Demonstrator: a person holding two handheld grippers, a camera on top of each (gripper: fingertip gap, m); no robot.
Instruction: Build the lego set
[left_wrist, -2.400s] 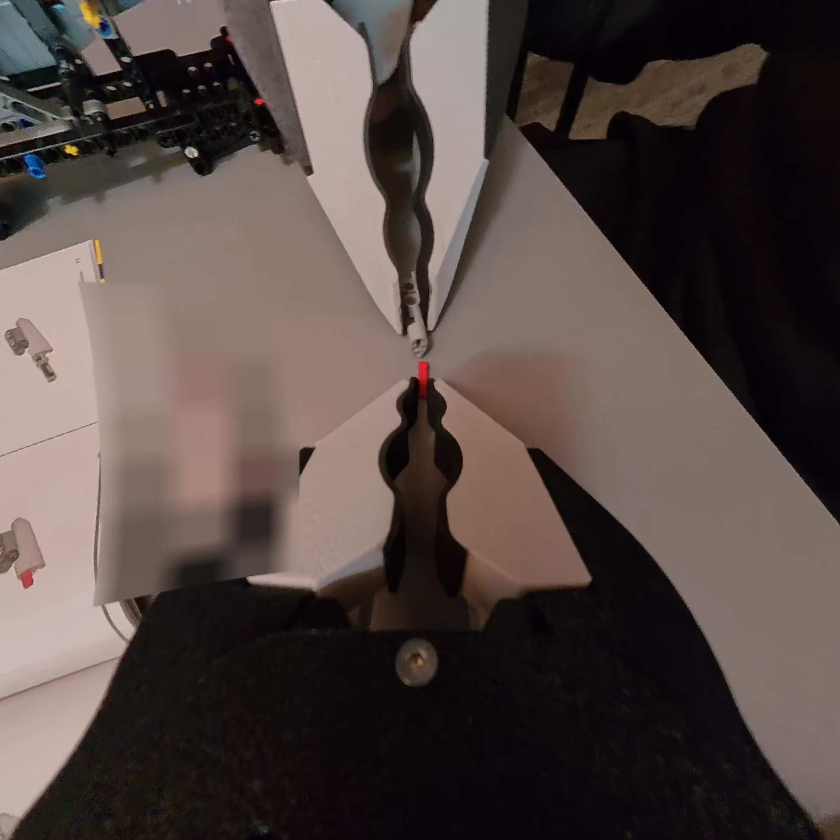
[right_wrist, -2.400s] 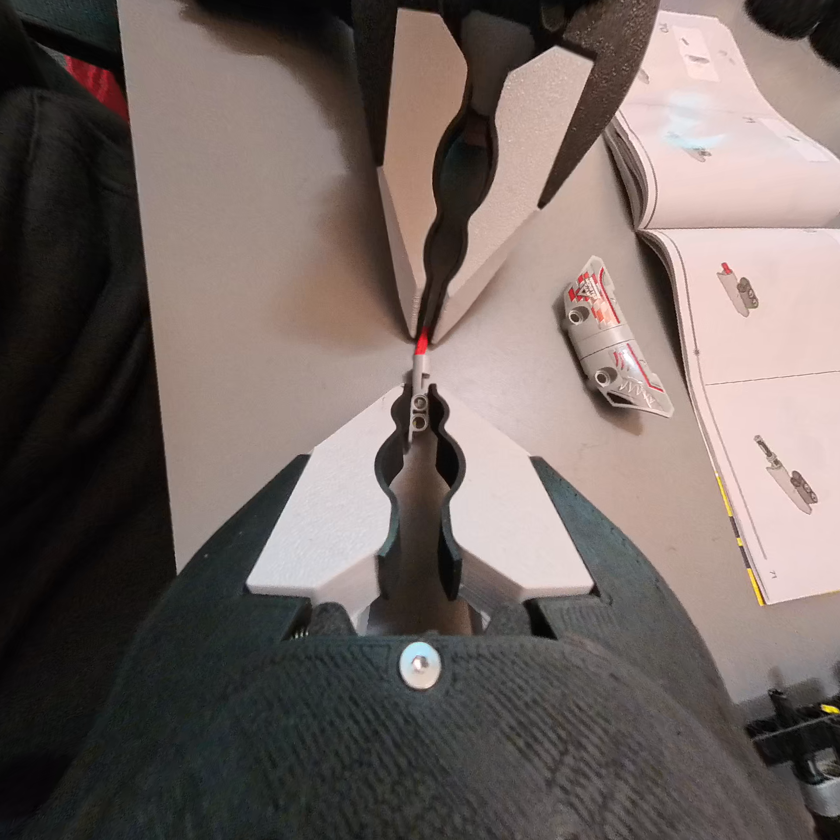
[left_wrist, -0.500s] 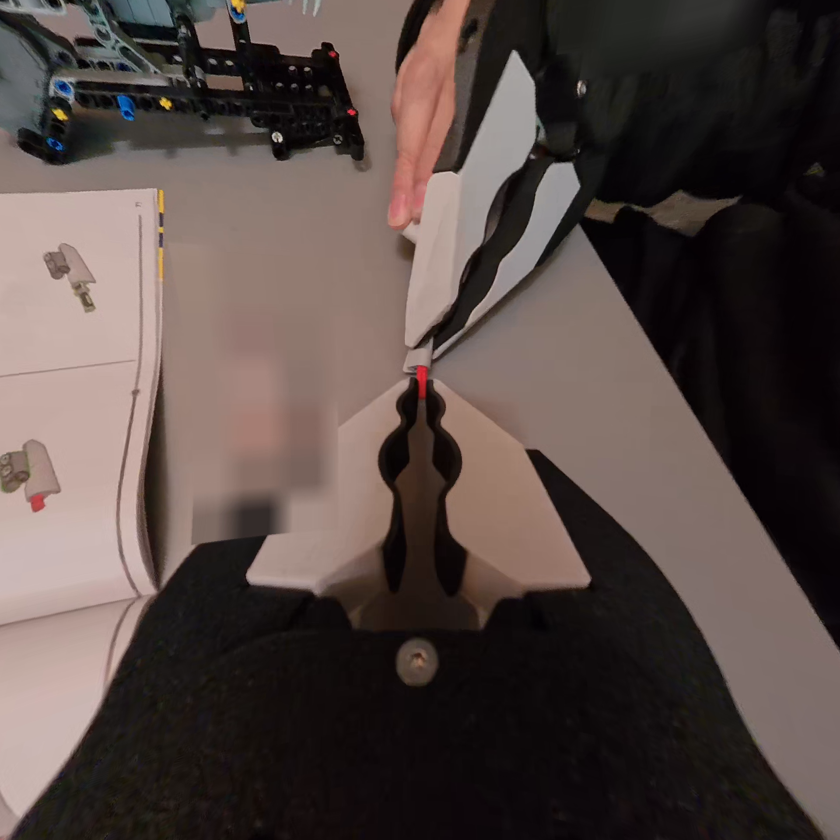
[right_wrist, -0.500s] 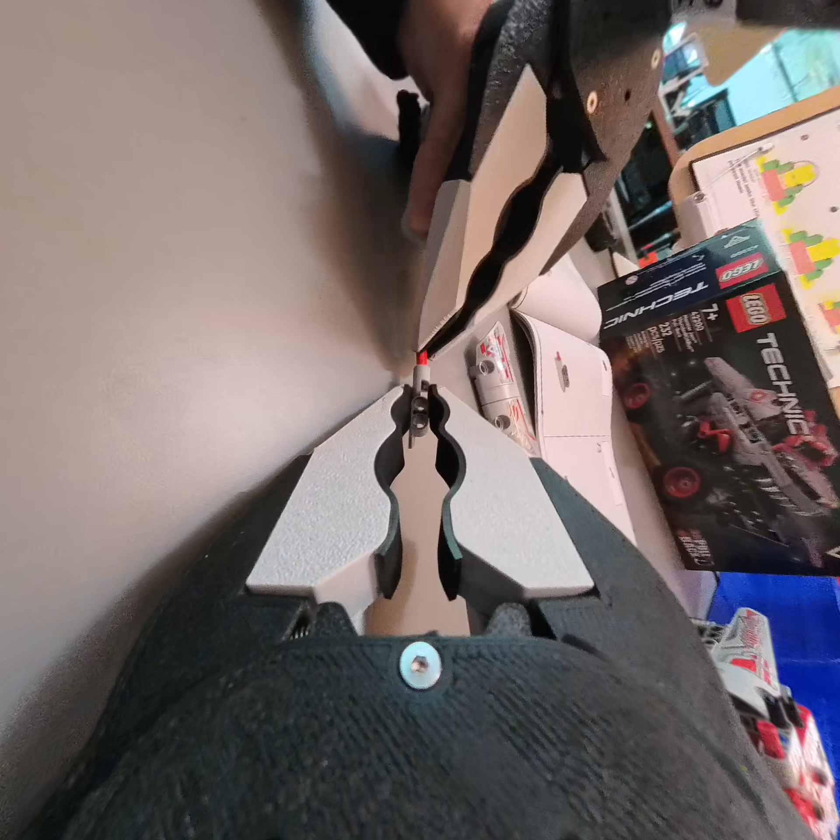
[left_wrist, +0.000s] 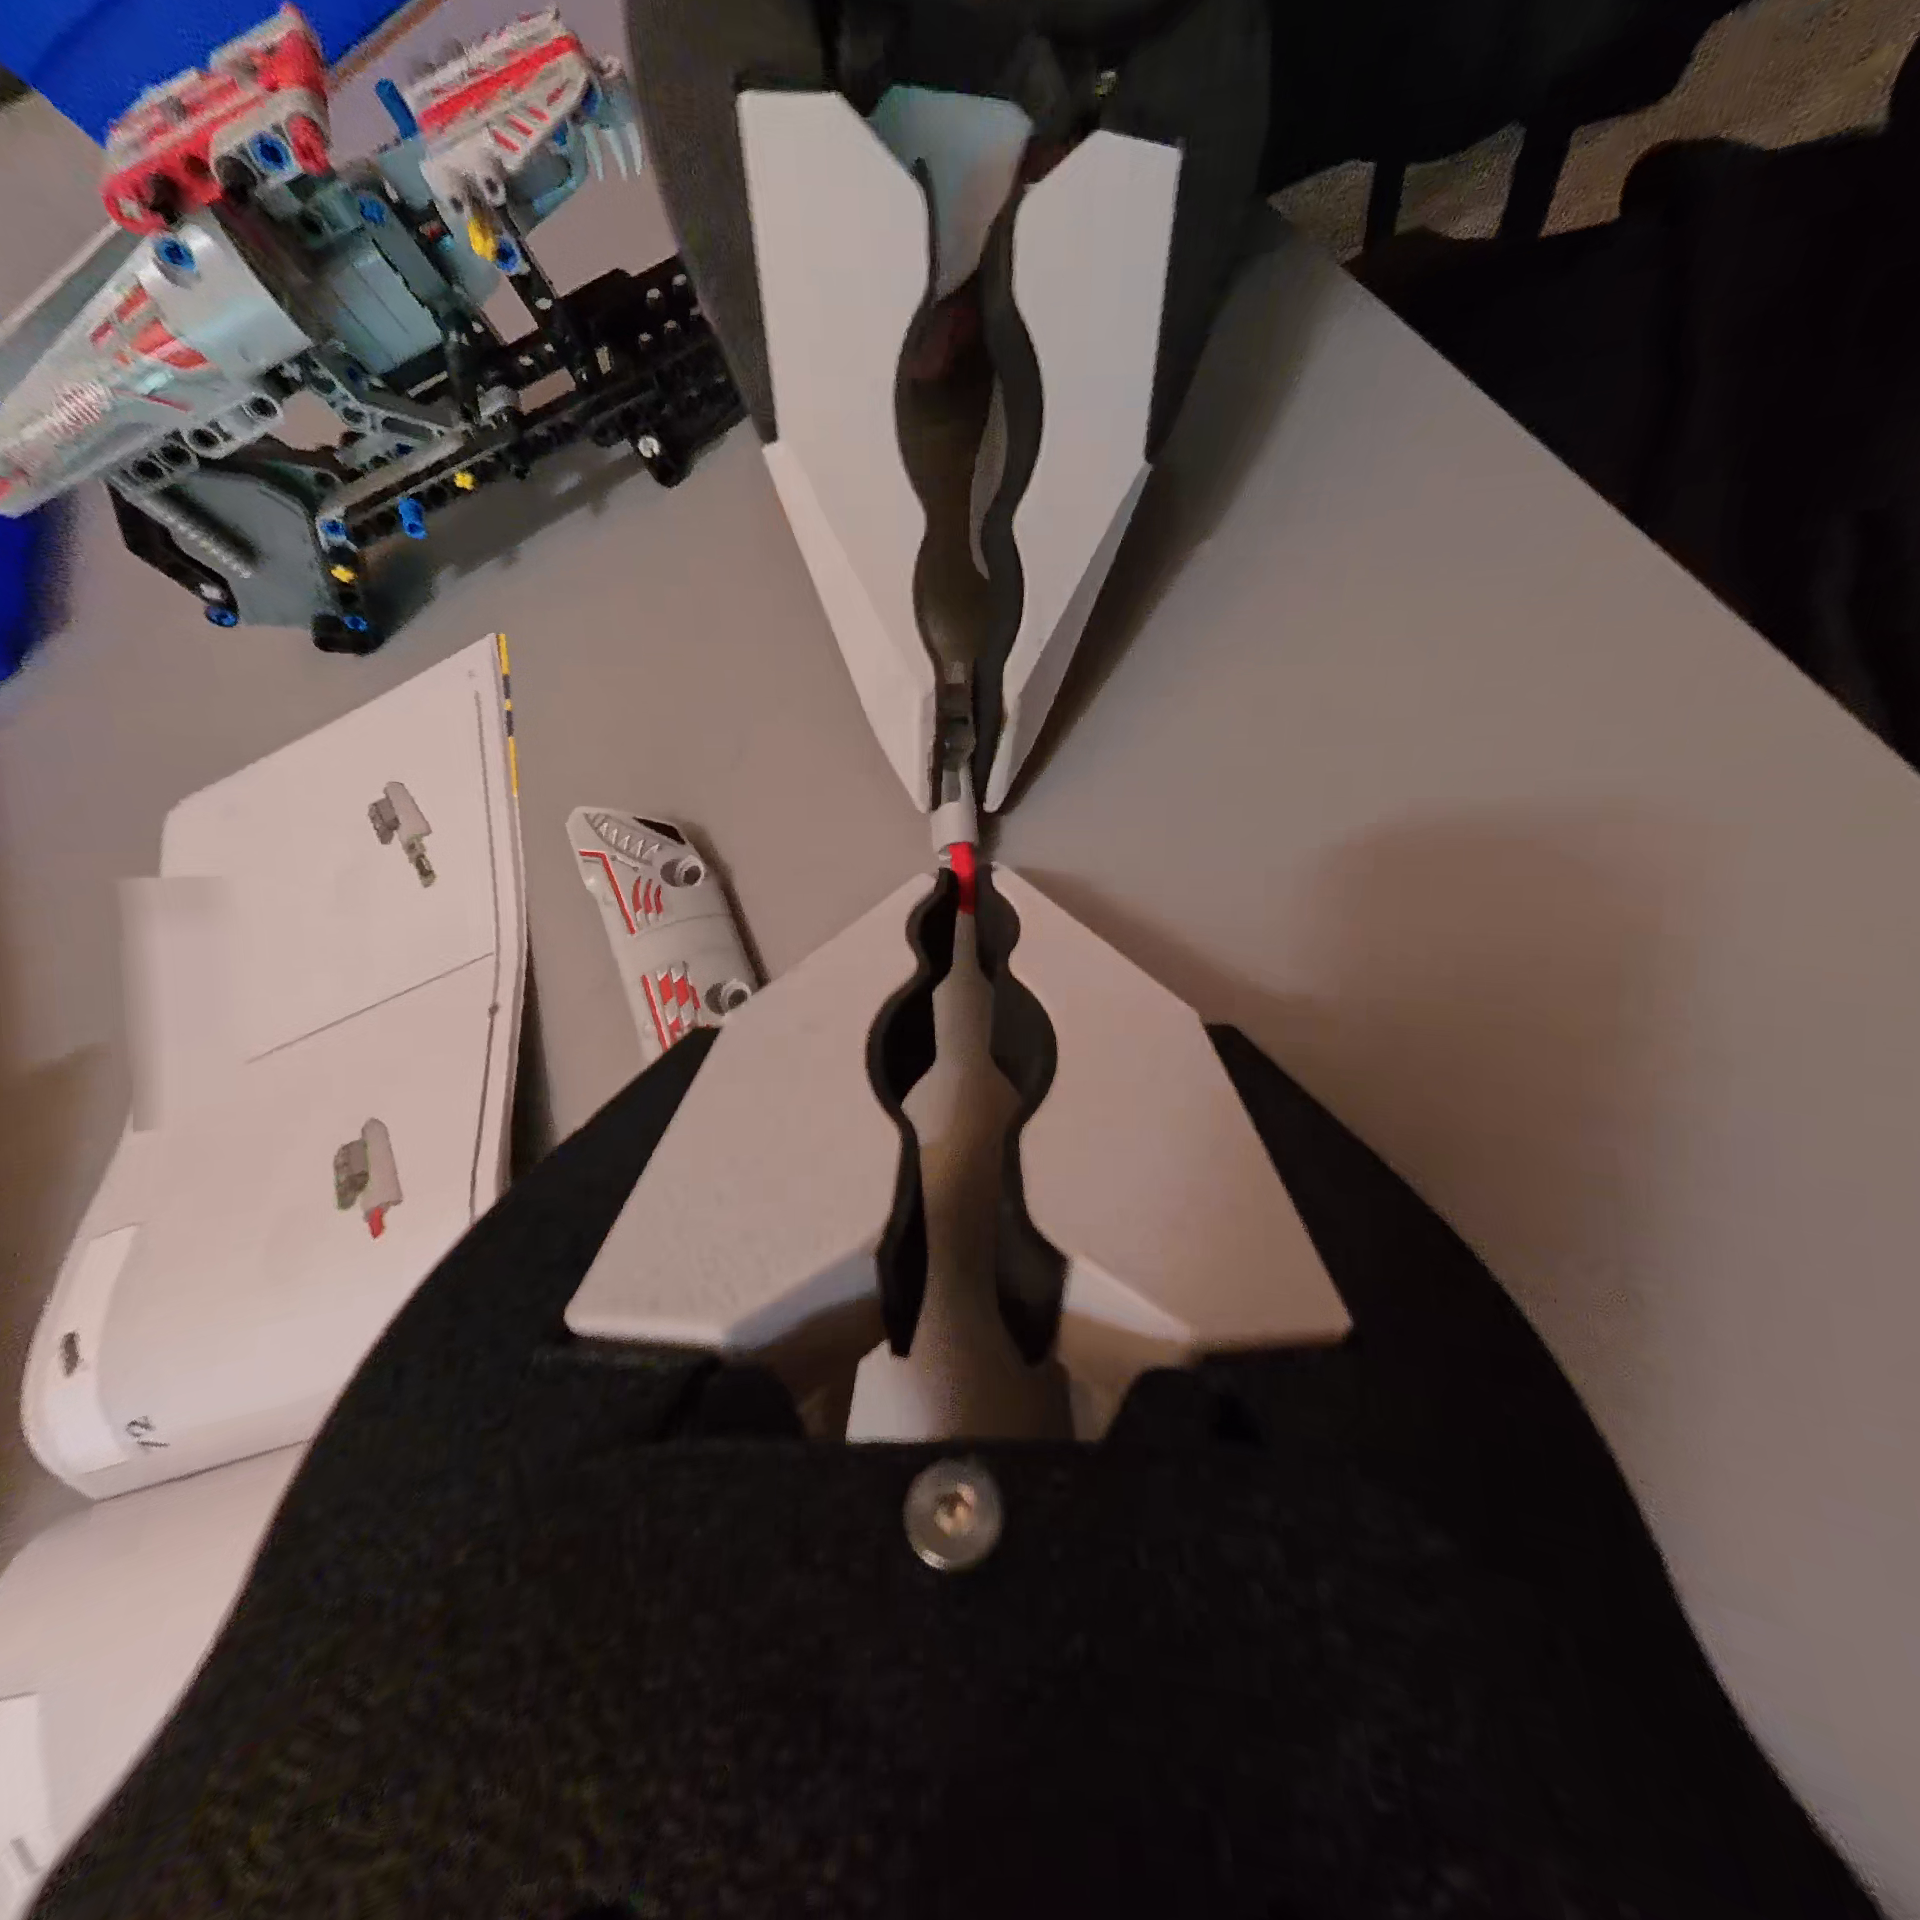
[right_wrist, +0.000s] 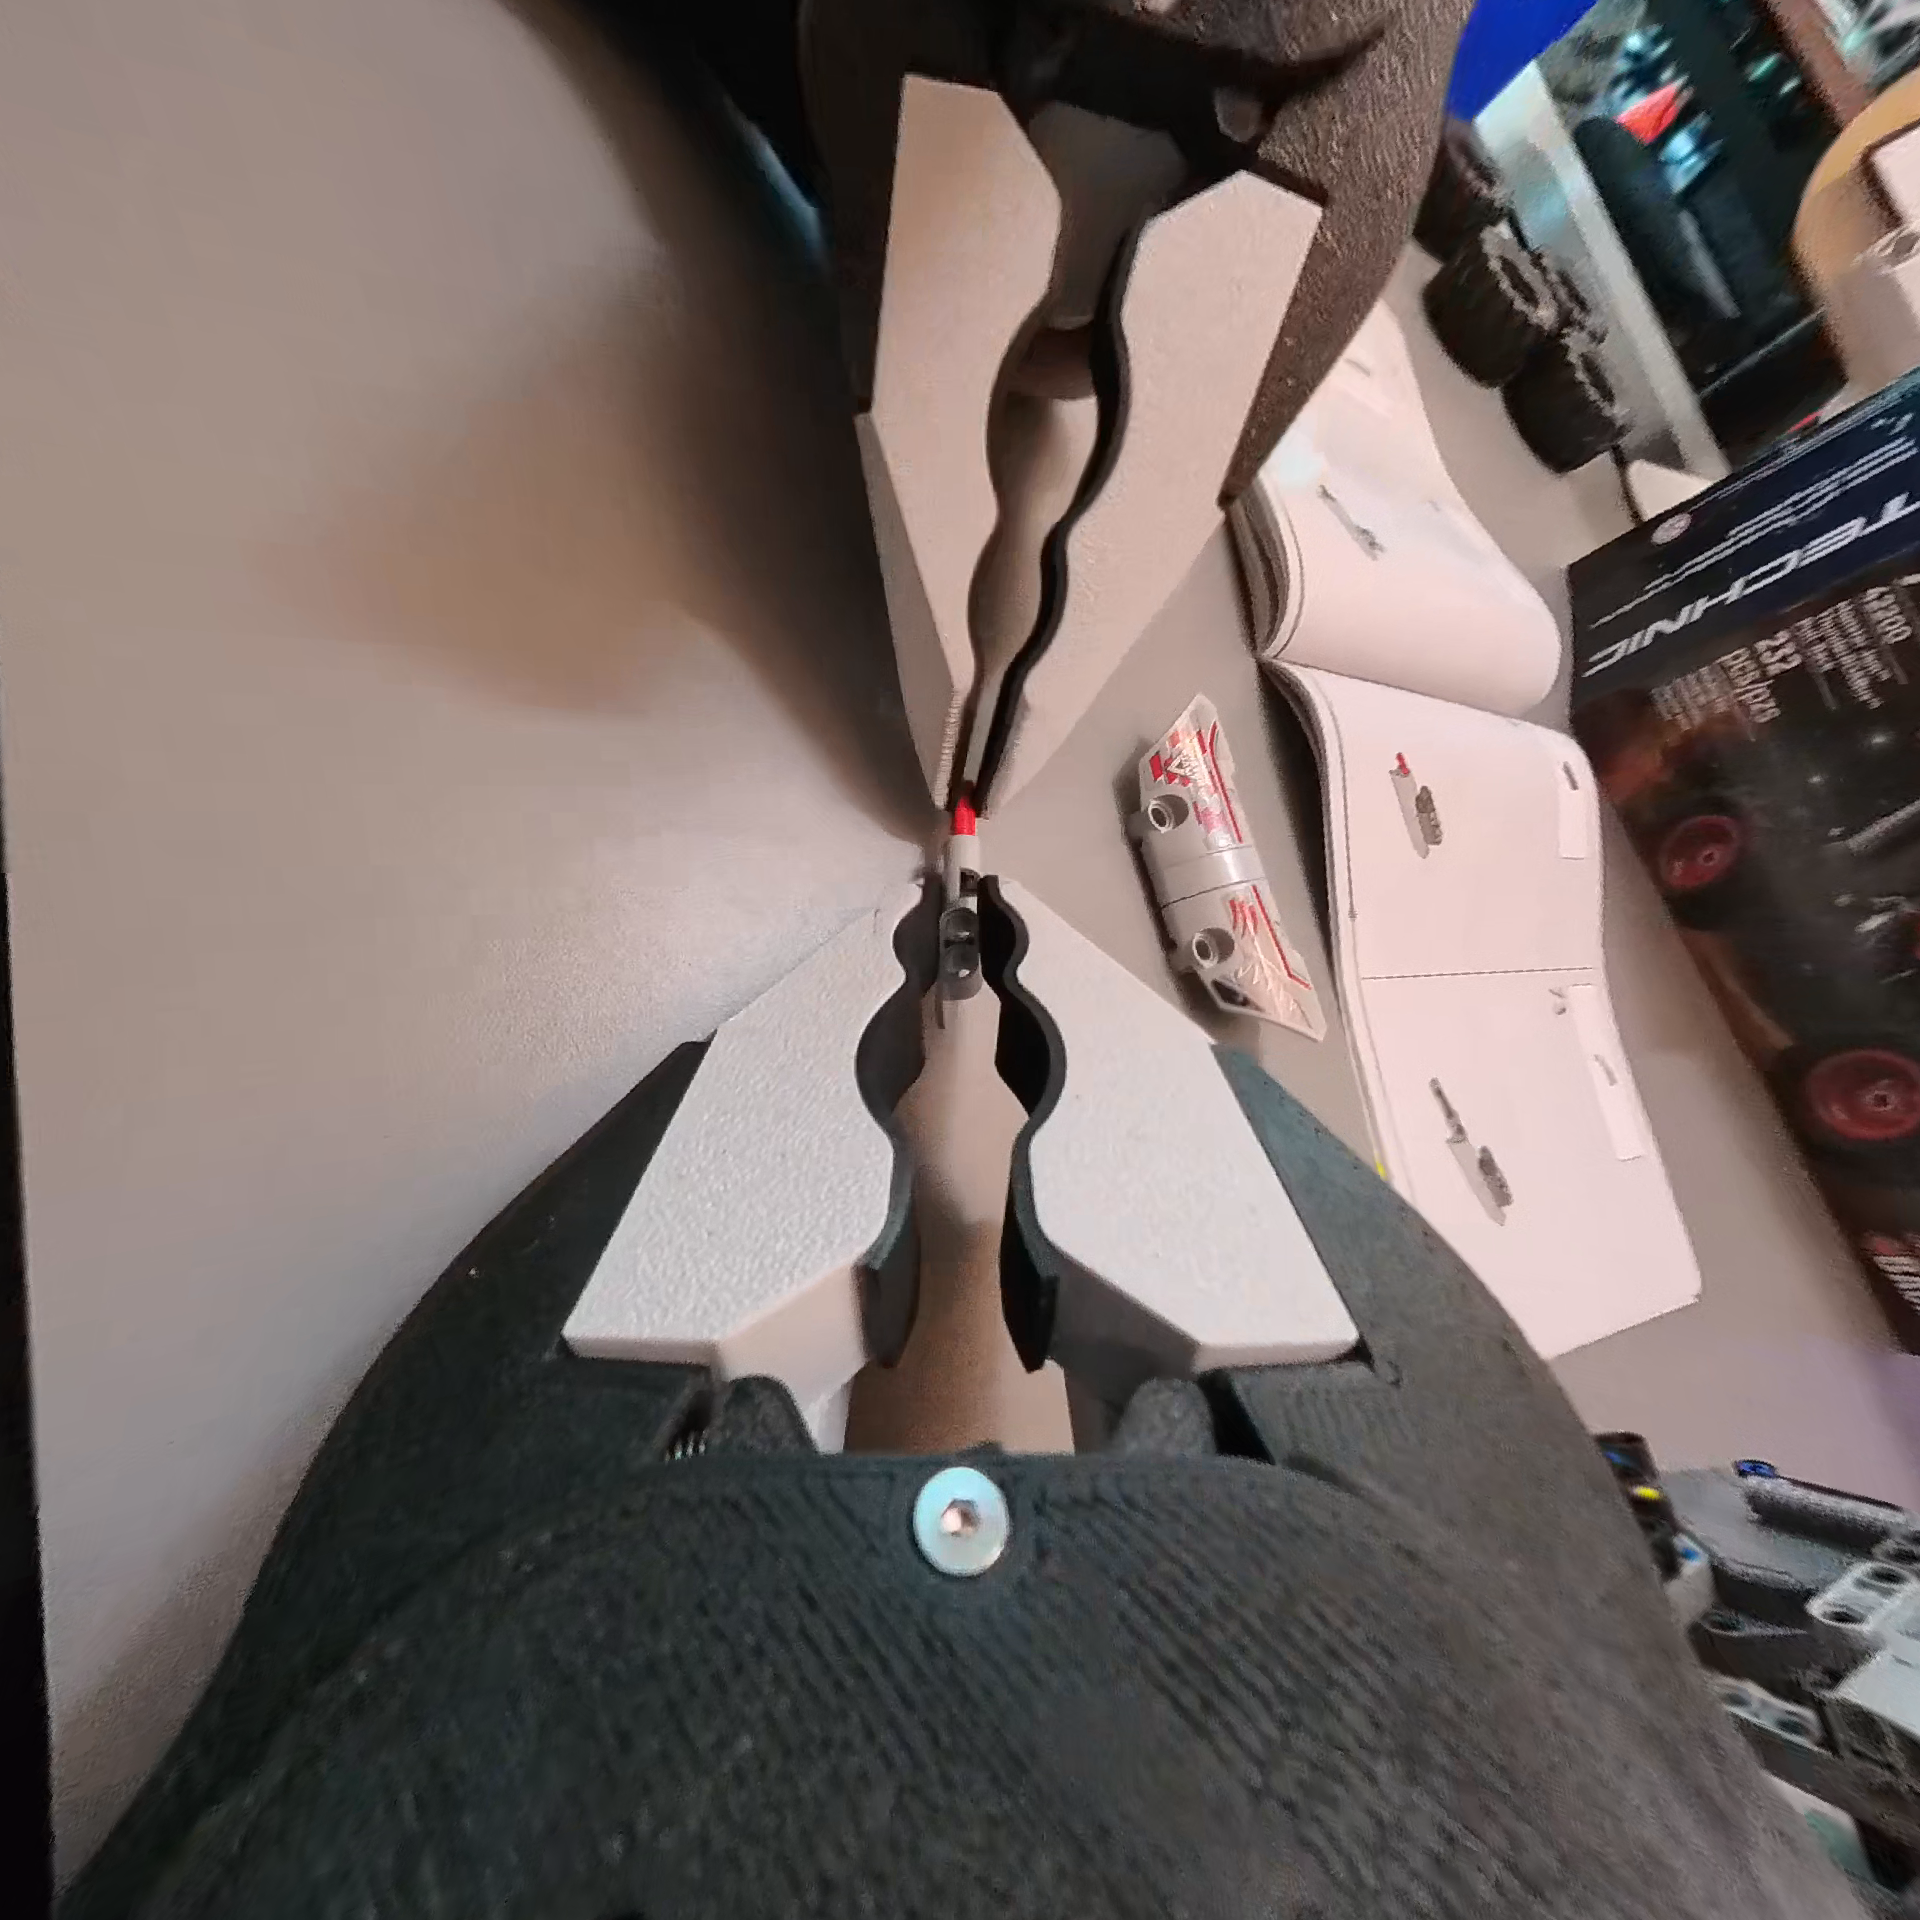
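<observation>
My left gripper (left_wrist: 961, 888) is shut on a short red axle (left_wrist: 964, 865), whose tip sticks out past the fingertips. My right gripper (right_wrist: 951, 896) is shut on a small grey connector (right_wrist: 960, 940) with pin holes. The two grippers meet tip to tip just above the grey table (left_wrist: 1403, 935). The red axle (right_wrist: 964, 816) sits end to end against the grey connector's sleeve (left_wrist: 954, 826). How far the axle is inside the sleeve is hidden. The right gripper (left_wrist: 961, 798) comes in from the top of the left wrist view, and the left gripper (right_wrist: 968, 795) from the top of the right wrist view.
A grey curved panel with red stickers (left_wrist: 670, 935) (right_wrist: 1210, 862) lies by the open instruction booklet (left_wrist: 343, 1039) (right_wrist: 1455, 935). A partly built grey, red and black model (left_wrist: 312, 312) stands at the back. The set's box (right_wrist: 1766, 779) is beyond the booklet. The table edge (left_wrist: 1662, 582) runs close by. My two grippers' fingertips are within a few centimetres of each other.
Both grippers tilted and have swung back to face each other straight on. The small gap between red axle and grey connector has closed. Both stay shut on their parts.
</observation>
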